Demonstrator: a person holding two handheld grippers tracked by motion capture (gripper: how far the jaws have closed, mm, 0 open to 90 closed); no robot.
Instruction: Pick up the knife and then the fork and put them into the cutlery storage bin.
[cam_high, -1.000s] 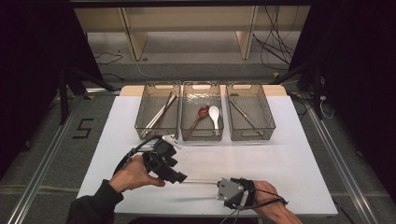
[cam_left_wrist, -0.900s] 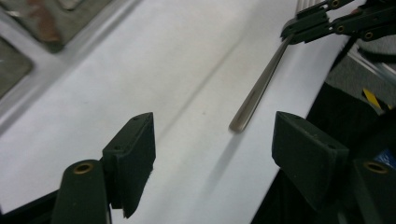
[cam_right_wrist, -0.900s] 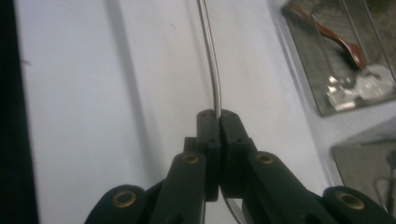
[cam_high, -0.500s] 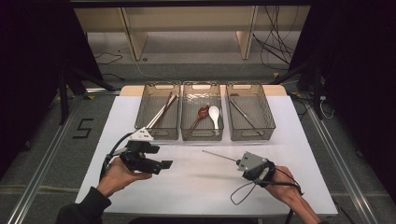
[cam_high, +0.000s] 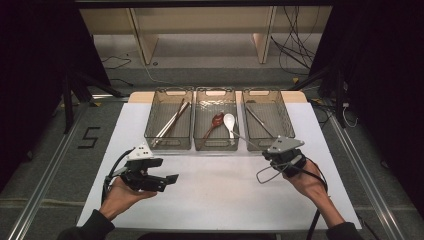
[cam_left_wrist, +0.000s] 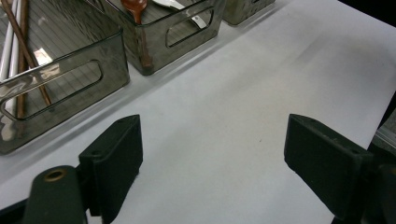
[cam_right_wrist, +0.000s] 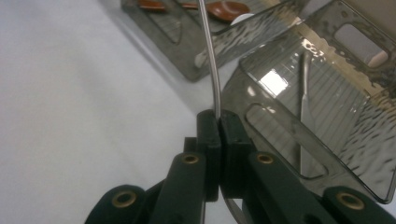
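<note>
near right bin (cam_high: 267, 117), right gripper (cam_right_wrist: 218, 122) clamping metal rod (cam_right_wrist: 211, 56)

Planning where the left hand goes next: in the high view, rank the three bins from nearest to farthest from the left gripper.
From the left gripper, whose jaws have just been opening with nothing between them:
1. Left bin, holding chopsticks, just ahead of it.
2. Middle bin, with the spoons, farther right.
3. Right bin, on the far side, by the right gripper.
</note>
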